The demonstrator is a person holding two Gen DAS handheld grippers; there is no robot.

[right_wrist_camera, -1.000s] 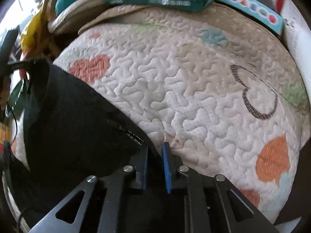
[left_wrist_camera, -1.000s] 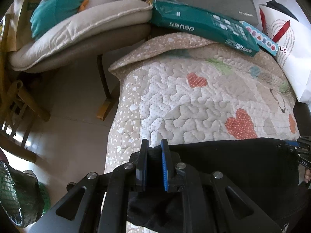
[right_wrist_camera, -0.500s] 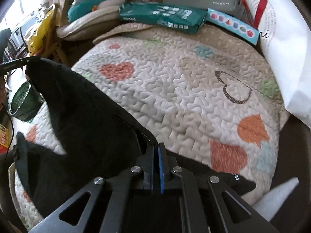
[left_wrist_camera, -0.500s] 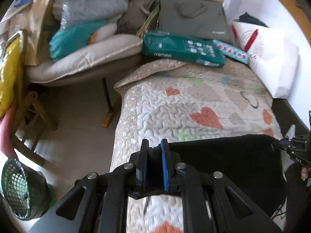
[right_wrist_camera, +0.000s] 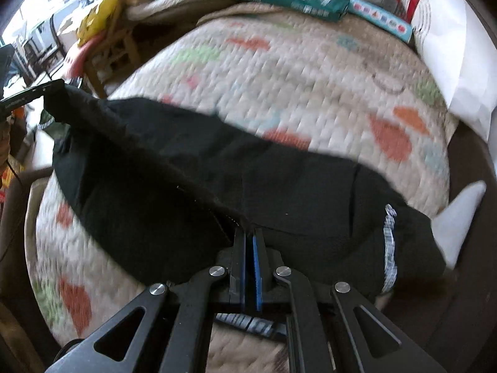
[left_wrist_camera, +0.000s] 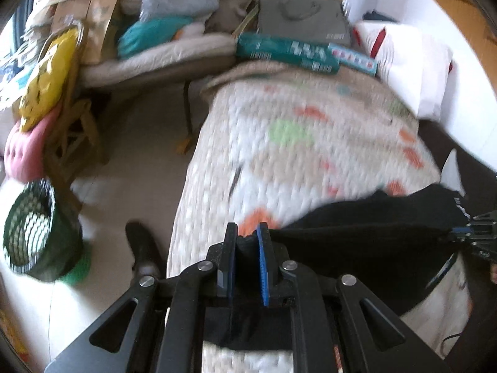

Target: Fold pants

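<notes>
Motion blur smears the quilted, heart-patterned bedspread [right_wrist_camera: 310, 71]. Across it, from nine to four o'clock, stretch the soft black pants [right_wrist_camera: 192, 168], partly cut off below. The left gripper [left_wrist_camera: 247, 242] and right gripper [right_wrist_camera: 248, 239] each pinch an edge.

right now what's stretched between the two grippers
The black pants span from the left gripper to the right gripper, over the quilt; the right wrist view shows it best.

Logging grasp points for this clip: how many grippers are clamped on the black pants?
2. The left gripper pinches one end of the black pants; the right gripper pinches the other end, cloth stretched between them over the quilt.
</notes>
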